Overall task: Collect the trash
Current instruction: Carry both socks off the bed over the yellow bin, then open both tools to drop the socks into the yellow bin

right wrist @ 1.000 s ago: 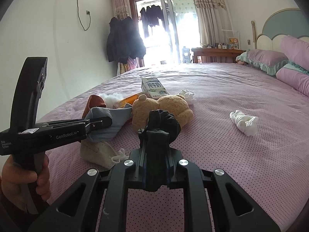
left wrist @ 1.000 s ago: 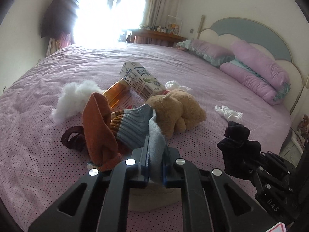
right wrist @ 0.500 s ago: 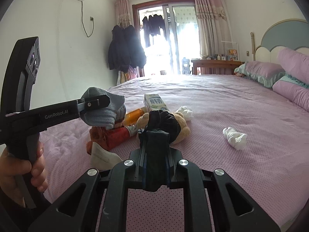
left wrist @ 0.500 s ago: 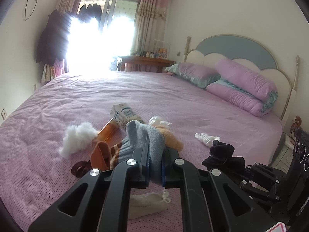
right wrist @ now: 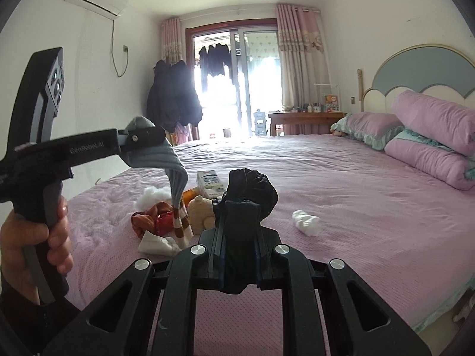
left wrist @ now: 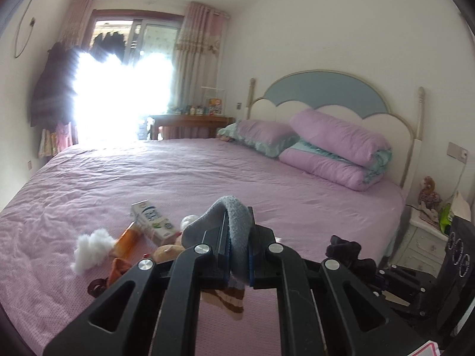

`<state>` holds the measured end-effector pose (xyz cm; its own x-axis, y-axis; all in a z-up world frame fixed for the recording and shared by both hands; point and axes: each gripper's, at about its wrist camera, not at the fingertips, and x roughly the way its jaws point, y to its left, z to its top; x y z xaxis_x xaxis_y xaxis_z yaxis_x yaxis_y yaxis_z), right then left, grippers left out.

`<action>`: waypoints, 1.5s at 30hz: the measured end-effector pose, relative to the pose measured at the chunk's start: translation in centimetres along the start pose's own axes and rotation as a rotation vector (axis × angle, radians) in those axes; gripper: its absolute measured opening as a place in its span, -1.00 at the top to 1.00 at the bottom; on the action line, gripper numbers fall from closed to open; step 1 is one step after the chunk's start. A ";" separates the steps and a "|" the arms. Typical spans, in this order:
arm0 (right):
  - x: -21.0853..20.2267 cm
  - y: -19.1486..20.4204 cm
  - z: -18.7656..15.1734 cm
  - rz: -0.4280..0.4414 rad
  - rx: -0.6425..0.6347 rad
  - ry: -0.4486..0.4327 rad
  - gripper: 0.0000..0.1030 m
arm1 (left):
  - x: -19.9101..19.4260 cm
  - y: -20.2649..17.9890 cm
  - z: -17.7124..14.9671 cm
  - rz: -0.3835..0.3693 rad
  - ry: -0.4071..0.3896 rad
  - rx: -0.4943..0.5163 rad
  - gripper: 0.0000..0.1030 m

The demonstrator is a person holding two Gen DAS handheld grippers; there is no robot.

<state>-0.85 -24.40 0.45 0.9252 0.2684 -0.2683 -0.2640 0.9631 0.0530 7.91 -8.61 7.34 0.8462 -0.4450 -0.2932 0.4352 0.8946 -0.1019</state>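
While left hand-held gripper clamps grey sock, right clamps black sock; dangling cuff may snag bed clutter.

Milk carton is laid on bed behind teddy bear; tissue wad is set apart, right.

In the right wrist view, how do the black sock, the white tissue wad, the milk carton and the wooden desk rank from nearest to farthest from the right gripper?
1. Black sock, clamped in the right gripper.
2. White tissue wad, right, on the bed.
3. Milk carton, behind the clutter.
4. Wooden desk, beyond the bed.
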 end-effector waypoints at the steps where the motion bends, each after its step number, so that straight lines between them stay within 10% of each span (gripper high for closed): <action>1: -0.7 -0.4 -0.2 -0.010 0.008 -0.002 0.73 | -0.3 -0.8 -0.1 -0.022 0.003 0.010 0.83; 11: -7.4 -4.6 -3.6 -0.167 0.067 0.043 0.73 | -0.2 -9.7 -5.2 -0.259 0.133 0.073 0.83; 19: -11.4 -8.9 -11.6 -0.325 0.168 0.210 0.73 | 3.3 -16.5 -14.0 -0.455 0.382 0.087 0.83; 34: -13.6 -13.9 -22.4 -0.445 0.406 0.462 0.73 | 9.4 -23.3 -26.7 -0.580 0.794 0.140 0.83; 36: -13.7 -14.2 -23.2 -0.452 0.422 0.488 0.73 | 9.9 -24.0 -27.7 -0.578 0.831 0.143 0.71; 38: -13.8 -14.5 -23.9 -0.463 0.441 0.512 0.73 | 10.6 -24.7 -28.4 -0.572 0.874 0.146 -0.19; 40: -13.8 -14.7 -24.5 -0.467 0.458 0.531 0.73 | 10.9 -25.0 -29.1 -0.549 0.911 0.159 -0.62; 45: -13.3 -15.5 -25.9 -0.482 0.458 0.590 0.73 | 11.8 -24.0 -29.9 -0.496 1.006 0.141 -0.69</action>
<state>-16.10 -43.43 -21.68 0.5827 -0.1017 -0.8063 0.3701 0.9165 0.1519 -1.72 -34.05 -22.05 -0.0340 -0.4573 -0.8887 0.7388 0.5874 -0.3305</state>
